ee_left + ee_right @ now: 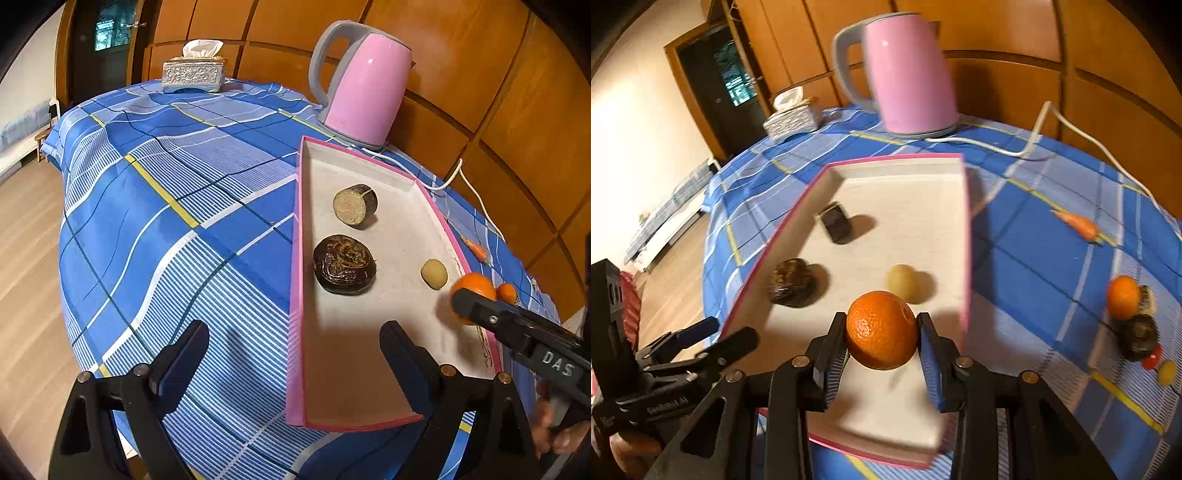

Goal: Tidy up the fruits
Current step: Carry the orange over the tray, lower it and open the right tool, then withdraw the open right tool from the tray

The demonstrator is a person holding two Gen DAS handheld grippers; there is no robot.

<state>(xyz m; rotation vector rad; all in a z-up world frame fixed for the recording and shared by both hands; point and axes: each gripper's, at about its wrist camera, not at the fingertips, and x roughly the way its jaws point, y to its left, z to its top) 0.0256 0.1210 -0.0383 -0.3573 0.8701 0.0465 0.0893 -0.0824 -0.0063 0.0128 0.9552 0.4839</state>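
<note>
Tangerine (881, 329) gripped in our right fingers (925, 354) hangs over the pink tray (964, 236); next we lower and release, left fingers (404, 354) wide and empty.

Pink kettle (364, 85) at one o'clock, white cord (1027, 147) trailing, tissue box (193, 72) at eleven, checked blue cloth (177, 192) over surface

Your left hand-held gripper (295, 354) is matte black plastic: two blunt fingers on triangular, cut-out arms, each pinned with round brass-coloured screws. Your right hand-held gripper (882, 343) has the same black frame and brass screws, with ribbed blue pads (929, 354) lining its fingers. White lettering marks both bodies, "DAS" on the right one and "GenRobot.AI" on the left.
</note>
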